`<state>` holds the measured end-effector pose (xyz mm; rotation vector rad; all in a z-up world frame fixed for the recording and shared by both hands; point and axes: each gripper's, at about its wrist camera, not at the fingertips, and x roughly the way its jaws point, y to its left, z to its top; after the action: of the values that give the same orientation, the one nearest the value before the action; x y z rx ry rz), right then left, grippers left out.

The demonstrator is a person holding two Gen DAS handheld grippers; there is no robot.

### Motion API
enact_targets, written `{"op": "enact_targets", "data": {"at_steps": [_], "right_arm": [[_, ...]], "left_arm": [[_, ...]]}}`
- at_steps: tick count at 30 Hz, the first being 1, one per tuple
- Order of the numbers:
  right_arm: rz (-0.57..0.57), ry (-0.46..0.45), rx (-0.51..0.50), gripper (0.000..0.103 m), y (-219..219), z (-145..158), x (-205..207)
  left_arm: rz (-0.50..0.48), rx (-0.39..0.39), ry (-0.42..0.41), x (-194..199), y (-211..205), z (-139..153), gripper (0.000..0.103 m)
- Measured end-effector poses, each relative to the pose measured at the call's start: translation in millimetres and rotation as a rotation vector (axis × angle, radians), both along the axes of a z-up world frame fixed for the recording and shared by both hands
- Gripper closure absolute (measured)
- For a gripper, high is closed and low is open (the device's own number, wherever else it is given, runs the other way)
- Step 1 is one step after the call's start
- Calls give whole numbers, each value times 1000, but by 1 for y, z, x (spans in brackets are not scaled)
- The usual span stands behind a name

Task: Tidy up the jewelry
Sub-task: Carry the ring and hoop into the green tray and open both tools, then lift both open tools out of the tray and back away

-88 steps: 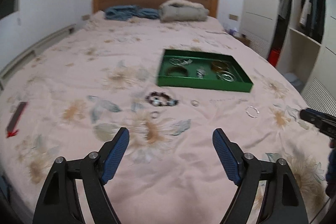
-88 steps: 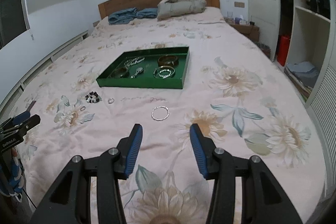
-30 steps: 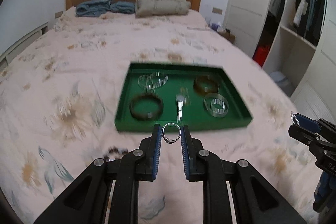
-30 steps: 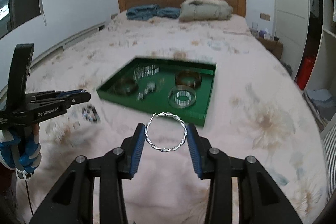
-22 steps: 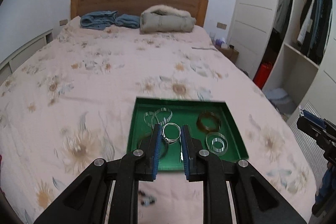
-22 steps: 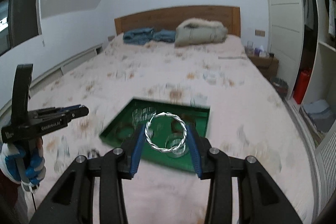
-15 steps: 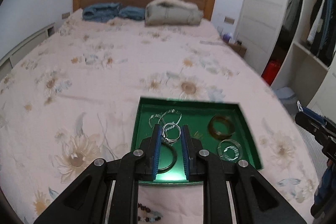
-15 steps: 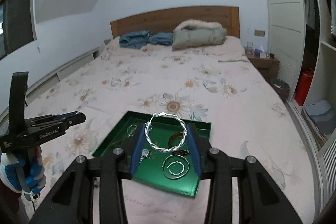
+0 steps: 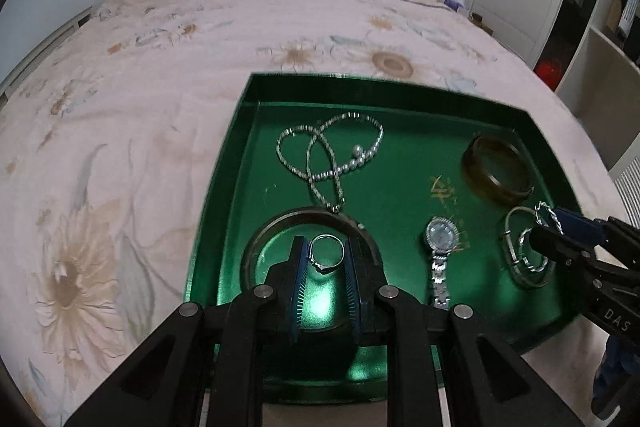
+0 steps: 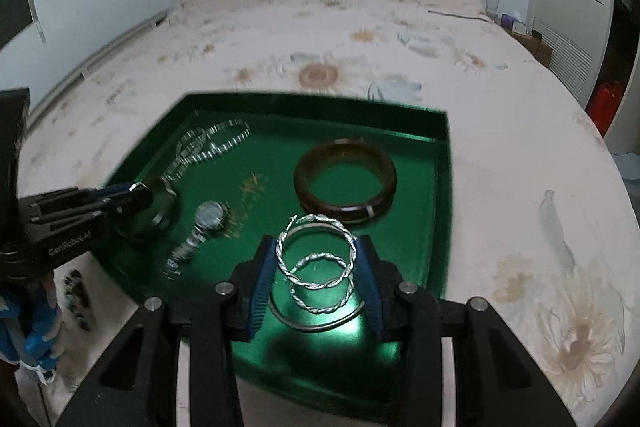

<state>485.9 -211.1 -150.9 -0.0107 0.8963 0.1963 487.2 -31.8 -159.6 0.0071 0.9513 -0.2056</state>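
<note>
Green tray (image 9: 224, 187): lying on the bed (image 9: 120, 115).
Left gripper (image 9: 326, 261): pinching a ring (image 9: 327, 254) above the tray.
Right gripper (image 10: 316, 259): pinching a twisted bangle (image 10: 316, 251) over the tray's near right corner.

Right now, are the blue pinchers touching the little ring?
Touching. The left wrist view shows the little ring squeezed between the left gripper's blue pads, one on each side, above the green tray.

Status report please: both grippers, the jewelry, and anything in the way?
Left gripper shut on ring, above green tray. Right gripper shut on twisted hoop, above tray. Nothing blocking.
</note>
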Motion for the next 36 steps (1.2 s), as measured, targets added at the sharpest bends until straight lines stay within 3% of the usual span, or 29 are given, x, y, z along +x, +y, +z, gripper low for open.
{"op": "enact_targets", "data": {"at_steps": [10,19,20,22,25,28,36], "right_arm": [[-45,8,-81,65,2,-13,13],[-57,30,-91,64,2,-16,25],[-57,31,-91,64,2,-16,25],[-59,35,-84,63,1,-15,24],[-60,24,-68,61,0,-11,20],[-54,2,-54,59,-3,-1,11],[-37,-73,-38,55,-3,40,-26]], "left_arm": [[-8,23,-25,4,-5,-6,85],[-5,18,-28,6,-3,-6,83],[-5,22,-29,6,-4,-5,81],[-1,28,-34,4,-5,-4,64],[8,37,-67,-5,-4,5,51],[10,36,-100,-16,-2,19,44],[20,59,-212,-62,4,71,36]]}}
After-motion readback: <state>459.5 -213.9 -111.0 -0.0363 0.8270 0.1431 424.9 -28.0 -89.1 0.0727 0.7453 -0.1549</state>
